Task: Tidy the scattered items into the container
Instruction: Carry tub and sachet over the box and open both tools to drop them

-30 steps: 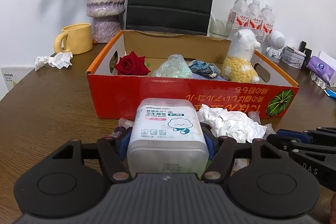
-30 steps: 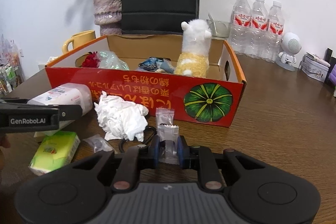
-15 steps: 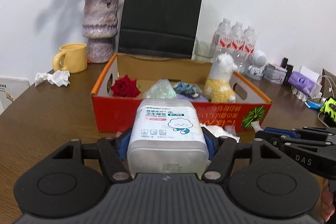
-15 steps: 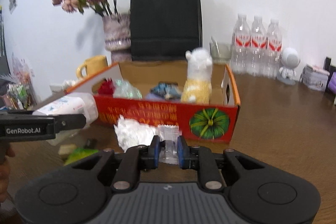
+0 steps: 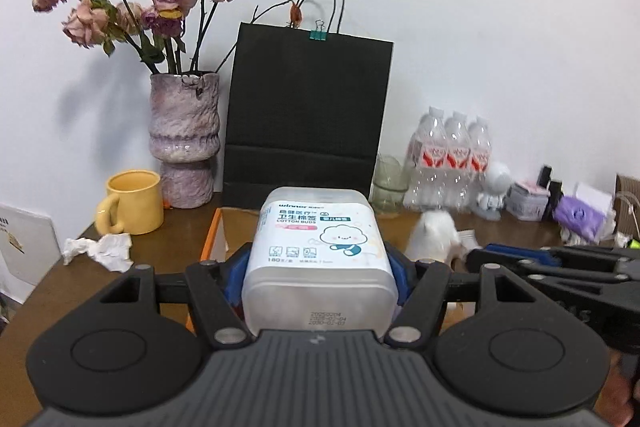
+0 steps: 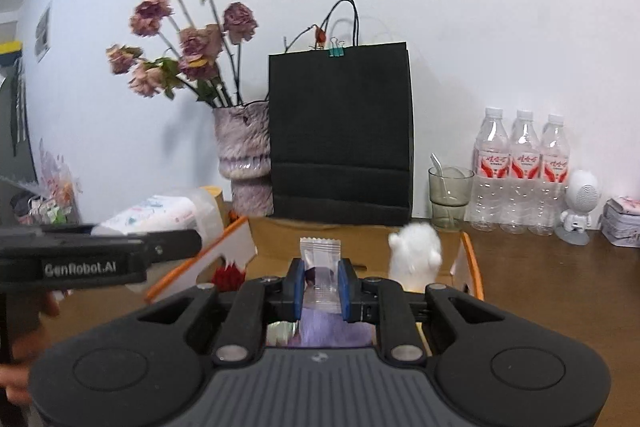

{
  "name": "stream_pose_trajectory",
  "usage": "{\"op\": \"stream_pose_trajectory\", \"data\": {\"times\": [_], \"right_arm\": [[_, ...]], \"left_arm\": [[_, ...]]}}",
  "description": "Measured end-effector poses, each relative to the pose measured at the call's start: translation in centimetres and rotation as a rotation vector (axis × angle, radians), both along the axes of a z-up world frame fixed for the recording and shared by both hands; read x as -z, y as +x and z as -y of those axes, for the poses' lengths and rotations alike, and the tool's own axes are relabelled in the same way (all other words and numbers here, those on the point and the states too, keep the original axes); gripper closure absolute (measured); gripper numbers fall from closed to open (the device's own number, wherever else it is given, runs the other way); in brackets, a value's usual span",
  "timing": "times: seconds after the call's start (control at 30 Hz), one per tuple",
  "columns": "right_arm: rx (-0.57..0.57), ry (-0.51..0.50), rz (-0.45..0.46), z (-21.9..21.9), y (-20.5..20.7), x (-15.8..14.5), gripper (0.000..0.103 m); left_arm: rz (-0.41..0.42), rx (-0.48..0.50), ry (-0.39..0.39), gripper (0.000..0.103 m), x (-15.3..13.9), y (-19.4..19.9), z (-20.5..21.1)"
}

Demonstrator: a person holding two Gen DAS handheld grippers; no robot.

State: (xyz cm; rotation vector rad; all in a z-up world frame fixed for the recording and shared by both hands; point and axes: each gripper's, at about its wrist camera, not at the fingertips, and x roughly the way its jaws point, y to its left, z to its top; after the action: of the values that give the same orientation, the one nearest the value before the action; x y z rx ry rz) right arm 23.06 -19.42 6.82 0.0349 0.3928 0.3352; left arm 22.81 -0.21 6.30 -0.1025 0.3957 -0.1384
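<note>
The left tool [image 5: 318, 267] is clamping its blue pads on the sides of a translucent cotton bud box [image 5: 318, 251], jaws standing partly apart around it, the box's long axis pointing away along the fingers. The right tool [image 6: 320, 285] is pinching a small clear sachet [image 6: 320, 259], jaws nearly together, the sachet standing upright between the pads. Both are hanging above the near edge of the orange cardboard box [image 6: 468, 259] on the counter [image 6: 540, 287], which is lying just ahead and below, with a white plush toy [image 6: 416, 251] and a red rose [image 6: 228, 275] already sitting inside. The open interior is lying straight beyond each tool, so either load probably needs only a short forward carry before release; the right one seems slightly further over the opening.
</note>
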Motion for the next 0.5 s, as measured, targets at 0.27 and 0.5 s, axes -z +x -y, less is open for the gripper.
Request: {"op": "stream_pose_trajectory", "data": {"times": [0.27, 0.5], "right_arm": [[0.026, -0.004, -0.118, -2.8, 7.5, 2.1, 0.087], [0.030, -0.049, -0.246, -4.1, 13.0, 5.5, 0.087]], "left_arm": [[-0.094, -0.053, -0.063, 0.036, 2.3, 6.7, -1.2], [-0.205, -0.067, -0.036, 0.036, 5.2, 11.3, -1.4]]}}
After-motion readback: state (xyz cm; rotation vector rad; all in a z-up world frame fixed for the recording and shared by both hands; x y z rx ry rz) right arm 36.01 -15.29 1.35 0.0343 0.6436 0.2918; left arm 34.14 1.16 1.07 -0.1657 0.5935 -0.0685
